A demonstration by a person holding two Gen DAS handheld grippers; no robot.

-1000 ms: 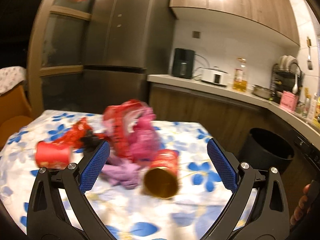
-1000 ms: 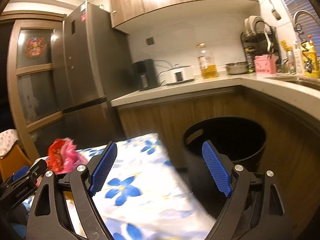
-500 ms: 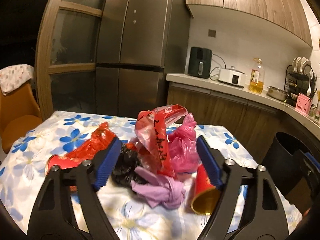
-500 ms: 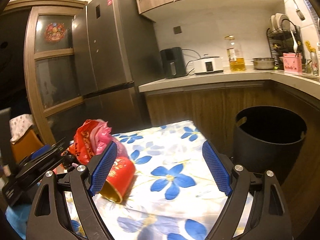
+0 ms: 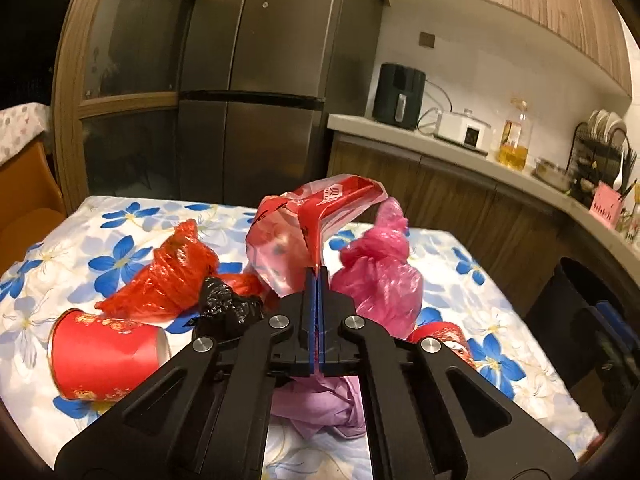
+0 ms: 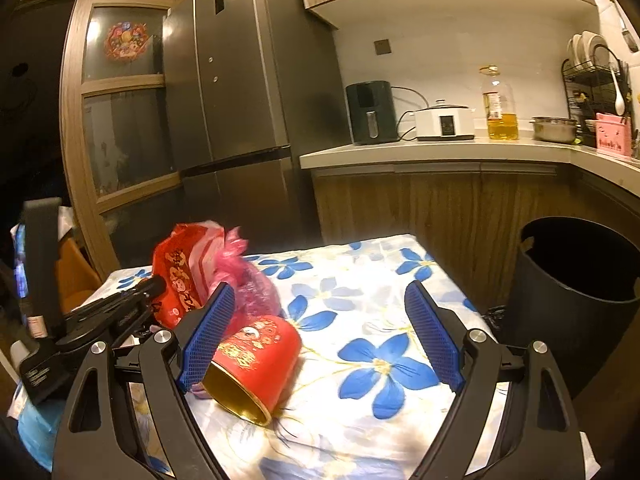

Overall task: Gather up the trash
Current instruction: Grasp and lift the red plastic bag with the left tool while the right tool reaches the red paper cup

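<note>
Trash mostly remains: your left claw [image 5: 318, 280] has just closed, pinching the translucent red printed plastic bag [image 5: 320, 216] ahead of its tips, your right claw [image 6: 320, 328] gapes empty beside the tipped red paper cup [image 6: 256, 364], and the black round bin [image 6: 580, 300] off its right finger looks empty.

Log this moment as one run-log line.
left gripper: shut on red printed bag | right gripper: open, near red cup | bin: empty-looking

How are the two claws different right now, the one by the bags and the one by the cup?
The left claw is shut, pinching a strip of the clear red-printed bag; the right claw stands wide open and holds nothing. The left claw sits in the bag pile, while the right claw hovers over the tipped red cup, one pad beside it. Both have black arms and blue pads.
</note>
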